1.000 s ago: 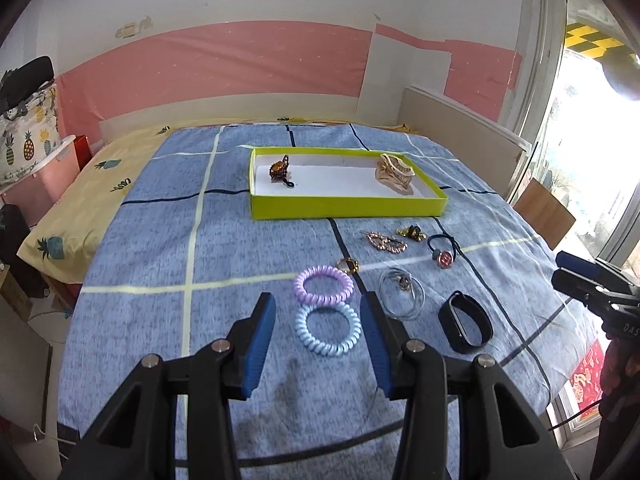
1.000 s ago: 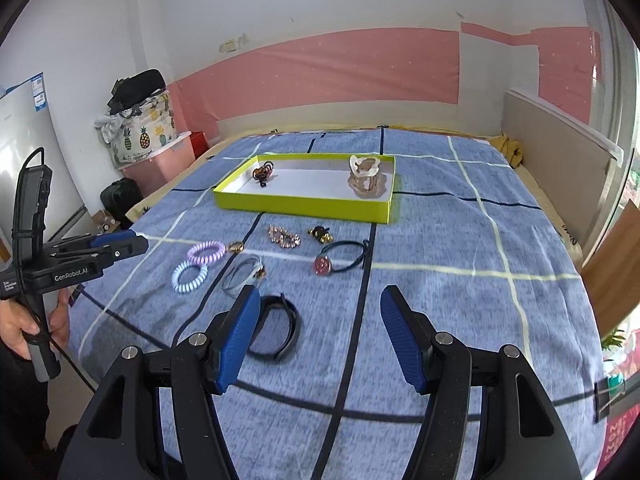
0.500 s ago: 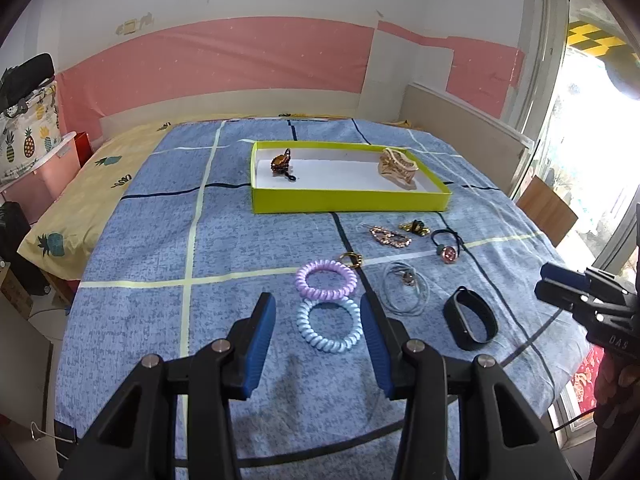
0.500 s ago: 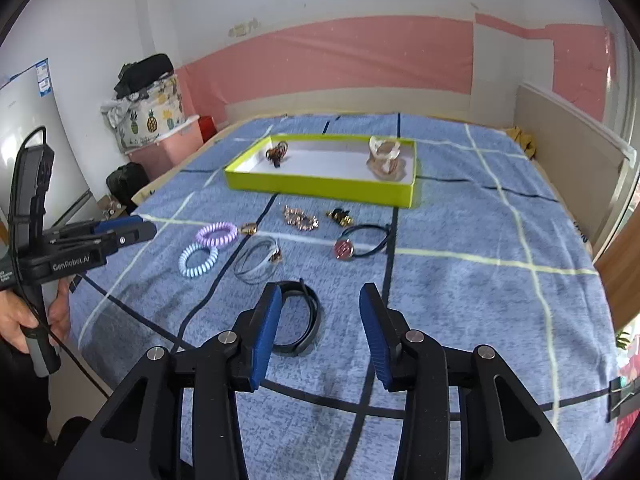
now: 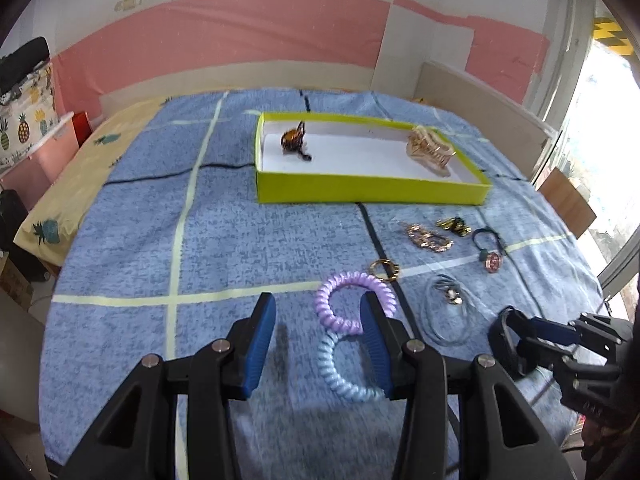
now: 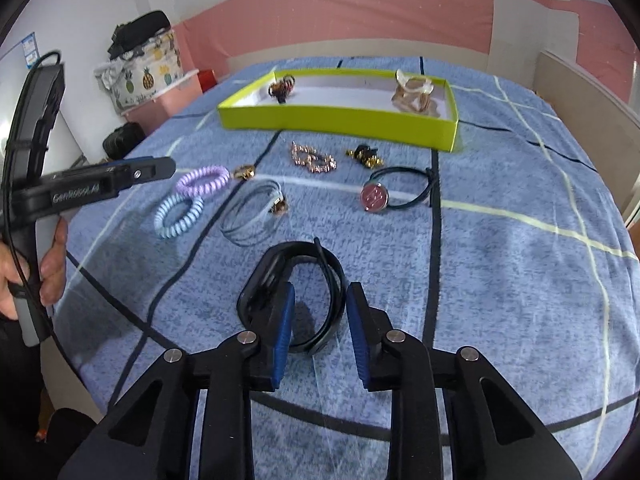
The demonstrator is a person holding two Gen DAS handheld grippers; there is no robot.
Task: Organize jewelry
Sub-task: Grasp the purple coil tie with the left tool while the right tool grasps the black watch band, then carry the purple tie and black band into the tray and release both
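My right gripper [image 6: 320, 292] hangs low over the blue bedspread, jaws closing. The right side of a black wristband [image 6: 296, 252] lies between the jaws, and a gap still shows at the left pad. The left wrist view shows that gripper [image 5: 516, 344] at the wristband [image 5: 500, 332]. My left gripper [image 5: 318, 304] is open just above a light blue coil hair tie [image 5: 328, 364] and a purple one [image 5: 352, 280]. Both ties are partly hidden by its right finger. A yellow-green tray [image 5: 372, 192] further back holds a brown claw clip [image 5: 292, 140] and a beige one [image 5: 428, 150].
Between the tray and the coils lie a gold chain bracelet [image 6: 314, 160], small gold and black pieces [image 6: 364, 154], a hair tie with a pink charm [image 6: 376, 196], a gold ring [image 6: 244, 172] and a grey cord loop [image 6: 252, 216]. A hand [image 6: 52, 256] holds the left gripper [image 6: 160, 166].
Both grippers have sunk toward the bed. The right jaws have narrowed from wide apart and now straddle the wristband's side. The left gripper has shifted left, so the coils sit by its right finger.
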